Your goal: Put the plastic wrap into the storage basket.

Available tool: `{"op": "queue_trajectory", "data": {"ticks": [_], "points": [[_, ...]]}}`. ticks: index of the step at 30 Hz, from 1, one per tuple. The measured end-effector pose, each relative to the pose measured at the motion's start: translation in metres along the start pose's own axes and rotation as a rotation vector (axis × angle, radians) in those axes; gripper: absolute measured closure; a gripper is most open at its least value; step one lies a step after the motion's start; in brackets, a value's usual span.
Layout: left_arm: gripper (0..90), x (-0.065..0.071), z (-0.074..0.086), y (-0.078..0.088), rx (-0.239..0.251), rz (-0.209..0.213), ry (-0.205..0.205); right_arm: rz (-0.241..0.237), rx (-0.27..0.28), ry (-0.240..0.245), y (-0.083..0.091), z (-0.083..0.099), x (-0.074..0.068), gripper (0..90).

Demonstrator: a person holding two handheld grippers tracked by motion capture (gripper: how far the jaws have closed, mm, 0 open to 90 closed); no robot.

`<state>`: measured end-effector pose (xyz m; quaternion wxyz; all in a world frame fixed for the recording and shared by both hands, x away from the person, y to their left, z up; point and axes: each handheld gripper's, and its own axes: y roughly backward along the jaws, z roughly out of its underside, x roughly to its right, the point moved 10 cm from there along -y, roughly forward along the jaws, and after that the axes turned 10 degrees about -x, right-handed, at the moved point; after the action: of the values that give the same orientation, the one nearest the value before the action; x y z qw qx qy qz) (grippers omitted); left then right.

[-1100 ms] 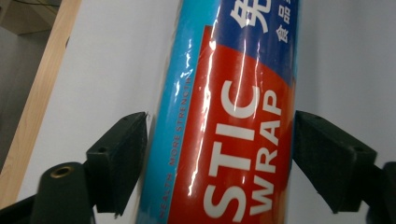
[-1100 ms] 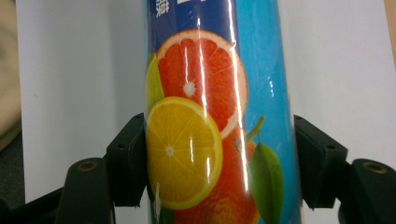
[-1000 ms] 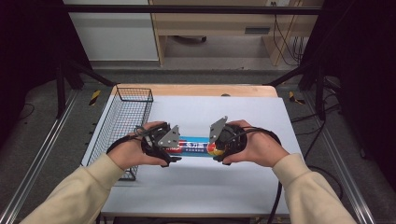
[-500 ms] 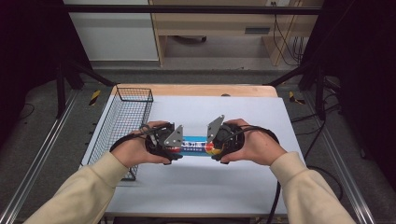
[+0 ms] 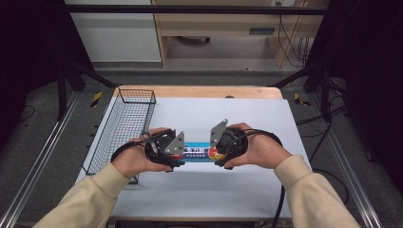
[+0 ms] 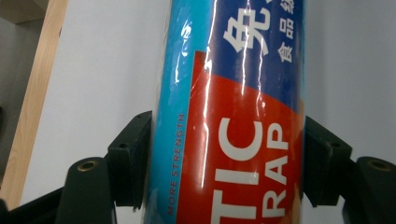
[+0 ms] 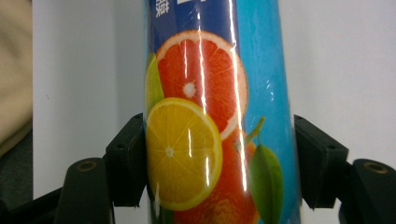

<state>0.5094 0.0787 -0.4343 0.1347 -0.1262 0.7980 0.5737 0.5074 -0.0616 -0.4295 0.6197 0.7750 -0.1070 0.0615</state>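
Observation:
A plastic-wrap roll [image 5: 197,152] in blue, red and cyan wrapping lies crosswise on the white table [image 5: 247,118], held at both ends. My left gripper [image 5: 177,153] is shut on its left end. In the left gripper view the black jaws press both sides of the roll [image 6: 233,116] by the red label. My right gripper [image 5: 215,153] is shut on the right end. In the right gripper view its jaws clamp the roll [image 7: 215,116] at the printed citrus slices. Only a short middle stretch of the roll shows between the hands in the high view.
A wire basket [image 5: 126,123] stands along the table's left side, just left of my left hand. The table's wooden far edge [image 5: 199,91] lies beyond. Cables trail from both grippers toward the front edge. Metal rails run along the floor on both sides.
Both hands have edged slightly toward each other along the roll, so less of it shows between them. The roll stays at about the same spot on the table.

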Motion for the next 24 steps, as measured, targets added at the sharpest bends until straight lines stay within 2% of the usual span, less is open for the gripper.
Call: {"op": "queue_trajectory", "data": {"ticks": [6,8,9,11,12,15,16,17,18,19,22,23,24], "points": [[30.4,0.003,0.001,0.0,0.005,-0.002,0.004,0.013,-0.009,0.008,-0.003,0.0,-0.002,30.1],[30.5,0.003,0.003,-0.001,0.0,-0.006,0.007,0.047,-0.002,0.002,-0.003,-0.001,0.0,16.0],[30.5,0.003,0.003,-0.001,0.0,-0.006,0.007,0.061,-0.004,0.008,-0.003,0.0,0.0,12.3],[30.6,0.003,0.004,-0.003,0.002,-0.006,0.016,0.079,-0.011,0.013,-0.002,0.002,0.001,10.2],[30.6,0.003,0.007,-0.004,-0.001,-0.003,0.026,0.123,-0.01,0.015,0.001,0.006,0.002,4.6],[30.7,0.002,0.009,-0.005,-0.001,-0.001,0.032,0.151,0.002,0.012,0.007,0.011,0.002,5.1],[30.7,0.002,0.011,-0.006,-0.001,0.001,0.038,0.204,0.005,-0.022,0.013,0.02,0.005,5.6],[30.7,0.002,0.011,-0.006,-0.001,0.001,0.038,0.204,0.005,-0.022,0.013,0.02,0.005,5.6],[30.8,0.001,0.013,-0.007,-0.005,0.001,0.047,0.234,0.002,-0.049,0.019,0.033,0.006,5.8],[30.8,0.001,0.013,-0.007,-0.005,0.001,0.047,0.249,0.004,-0.052,0.022,0.039,0.006,5.6],[30.9,-0.001,0.016,-0.007,-0.007,-0.01,0.055,0.281,0.032,-0.098,0.034,0.057,0.003,5.0],[30.9,-0.001,0.016,-0.007,-0.007,-0.01,0.055,0.281,0.032,-0.098,0.034,0.057,0.003,5.0],[31.0,-0.001,0.015,-0.006,-0.004,-0.011,0.063,0.306,0.041,-0.139,0.039,0.071,0.0,4.8]]}}
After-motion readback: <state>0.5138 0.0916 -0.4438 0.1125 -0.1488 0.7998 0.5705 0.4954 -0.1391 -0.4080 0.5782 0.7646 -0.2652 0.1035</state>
